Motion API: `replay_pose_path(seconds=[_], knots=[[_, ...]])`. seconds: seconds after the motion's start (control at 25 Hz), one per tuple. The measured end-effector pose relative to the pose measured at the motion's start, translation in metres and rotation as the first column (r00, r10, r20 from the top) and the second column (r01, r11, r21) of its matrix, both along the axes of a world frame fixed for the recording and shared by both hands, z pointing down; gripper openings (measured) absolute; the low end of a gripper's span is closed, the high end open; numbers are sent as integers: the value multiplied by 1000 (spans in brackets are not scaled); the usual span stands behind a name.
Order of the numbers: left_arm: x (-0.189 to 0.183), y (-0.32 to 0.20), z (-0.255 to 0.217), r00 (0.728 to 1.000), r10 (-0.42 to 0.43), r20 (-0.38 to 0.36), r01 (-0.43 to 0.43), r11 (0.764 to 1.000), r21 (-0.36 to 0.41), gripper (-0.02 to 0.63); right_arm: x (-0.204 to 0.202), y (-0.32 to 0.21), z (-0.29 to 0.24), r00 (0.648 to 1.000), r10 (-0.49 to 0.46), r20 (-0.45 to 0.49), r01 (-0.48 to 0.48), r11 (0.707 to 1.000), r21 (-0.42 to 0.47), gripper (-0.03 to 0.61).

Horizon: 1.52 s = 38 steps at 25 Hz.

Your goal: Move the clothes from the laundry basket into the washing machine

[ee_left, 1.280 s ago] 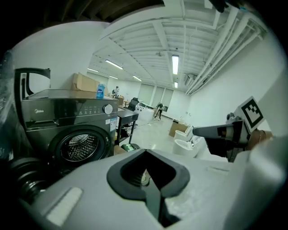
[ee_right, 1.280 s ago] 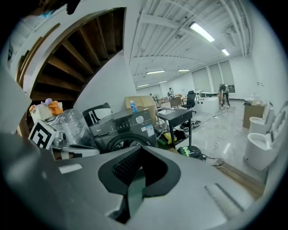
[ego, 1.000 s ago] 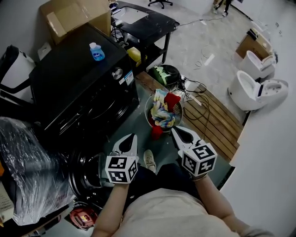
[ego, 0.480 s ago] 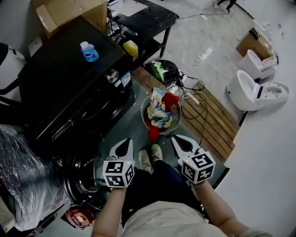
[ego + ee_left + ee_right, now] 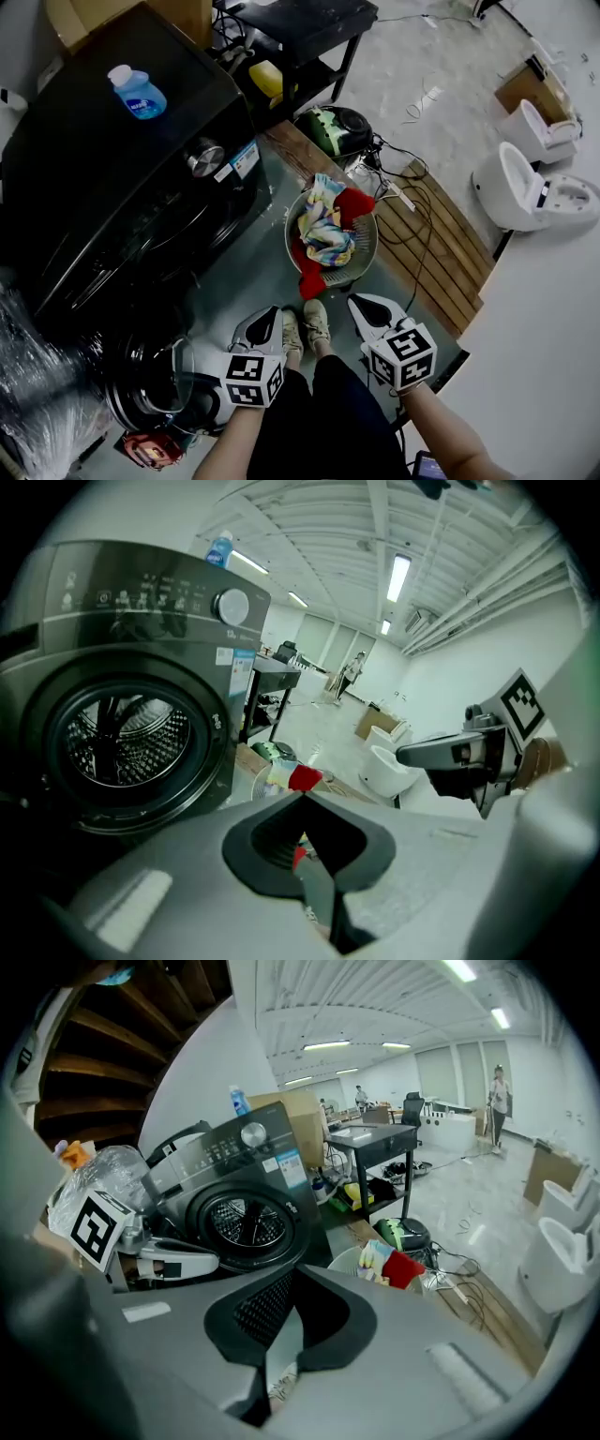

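Note:
A round laundry basket (image 5: 364, 251) stands on the floor, holding a red cloth (image 5: 354, 206) and a multicoloured cloth (image 5: 323, 230). Left of it is the black washing machine (image 5: 112, 178), its round door (image 5: 173, 380) swung open. The bare drum (image 5: 122, 747) shows in the left gripper view. My left gripper (image 5: 265, 317) hangs in front of the open door and is shut with nothing in it. My right gripper (image 5: 360, 303) is just short of the basket, also shut and empty. Both gripper views look over the shut tips toward the basket (image 5: 349, 1262) and its red cloth (image 5: 305, 778).
A blue bottle (image 5: 137, 92) sits on the machine's top. Behind the basket are a green and black device (image 5: 339, 131), cables and wooden decking (image 5: 441, 253). A black shelf table (image 5: 309, 28) and white toilets (image 5: 534, 187) stand further off. The person's shoes (image 5: 305, 328) are between the grippers.
Both grippers have dropped lower, and the view has closed in on the basket and machine. Both stay shut and empty.

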State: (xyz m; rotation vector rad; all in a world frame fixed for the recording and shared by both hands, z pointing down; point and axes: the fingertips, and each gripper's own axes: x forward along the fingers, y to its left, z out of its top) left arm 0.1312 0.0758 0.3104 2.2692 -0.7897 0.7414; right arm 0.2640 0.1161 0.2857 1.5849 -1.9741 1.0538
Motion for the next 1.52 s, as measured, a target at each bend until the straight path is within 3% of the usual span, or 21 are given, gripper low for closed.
replay_pose_path(seconds=[0.6, 0.88, 1.12, 1.28, 1.52], knots=[[29, 6, 189, 1000, -6, 22, 8, 993, -118, 4, -5, -10, 212, 999, -8, 52, 15, 988, -151, 31], [33, -4, 242, 994, -94, 63, 97, 993, -62, 4, 13, -28, 280, 999, -43, 16, 45, 982, -185, 67], [41, -17, 266, 990, -131, 60, 133, 990, -43, 4, 35, -66, 331, 996, -84, -6, 80, 964, -253, 208], [43, -29, 281, 985, -157, 66, 159, 987, -21, 3, 57, -89, 375, 993, -98, -71, 73, 953, -295, 292], [51, -46, 300, 991, -125, 46, 126, 992, -5, 3, 92, -102, 441, 985, -73, -157, 6, 921, -390, 364]])
